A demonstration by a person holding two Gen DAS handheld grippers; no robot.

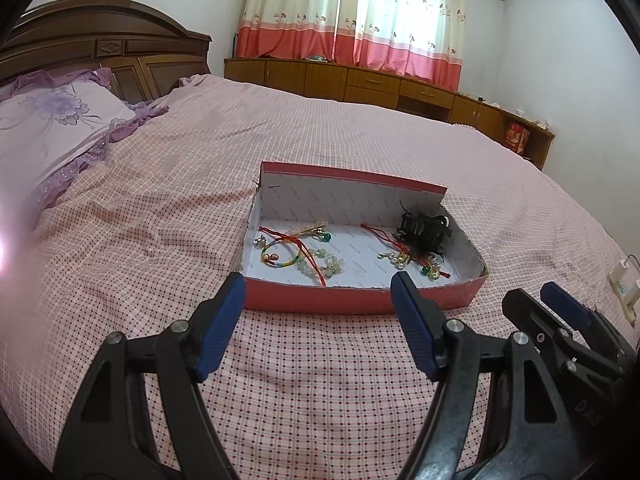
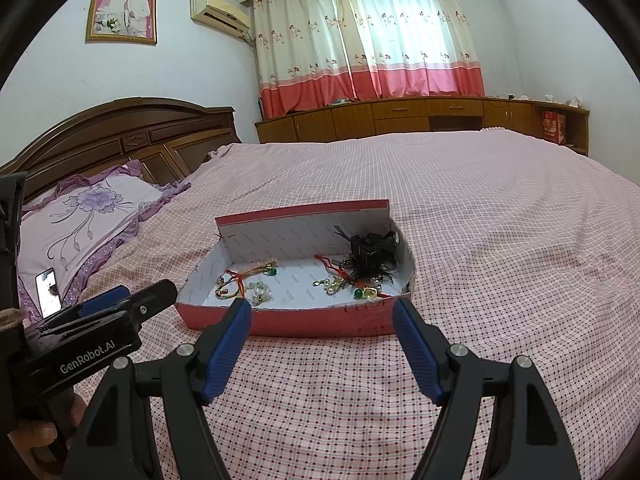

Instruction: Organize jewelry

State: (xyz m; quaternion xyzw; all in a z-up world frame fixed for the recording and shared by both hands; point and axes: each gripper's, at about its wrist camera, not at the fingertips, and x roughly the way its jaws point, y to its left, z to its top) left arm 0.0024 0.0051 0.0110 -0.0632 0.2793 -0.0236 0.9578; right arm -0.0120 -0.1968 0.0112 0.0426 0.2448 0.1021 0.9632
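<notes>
A shallow red box (image 1: 320,300) (image 2: 312,322) with a white lining lies on the pink checked bedspread. Inside on the left lie a rainbow cord bracelet (image 1: 280,258), red cords and a pale green bead bracelet (image 1: 326,264) (image 2: 260,292). On the right lie a black feathered hair clip (image 1: 424,230) (image 2: 372,254) and small gold and green charms (image 1: 430,270) (image 2: 366,292). My left gripper (image 1: 318,292) hovers open just before the box's near wall, holding nothing. My right gripper (image 2: 322,316) is likewise open and empty in front of the box.
The bedspread (image 1: 200,200) stretches wide around the box. A lilac flowered pillow (image 2: 92,216) and a phone (image 2: 48,292) lie at the left by the wooden headboard (image 2: 132,136). Low wooden cabinets (image 2: 420,116) stand under the curtains. A white power strip (image 1: 624,288) lies at the right.
</notes>
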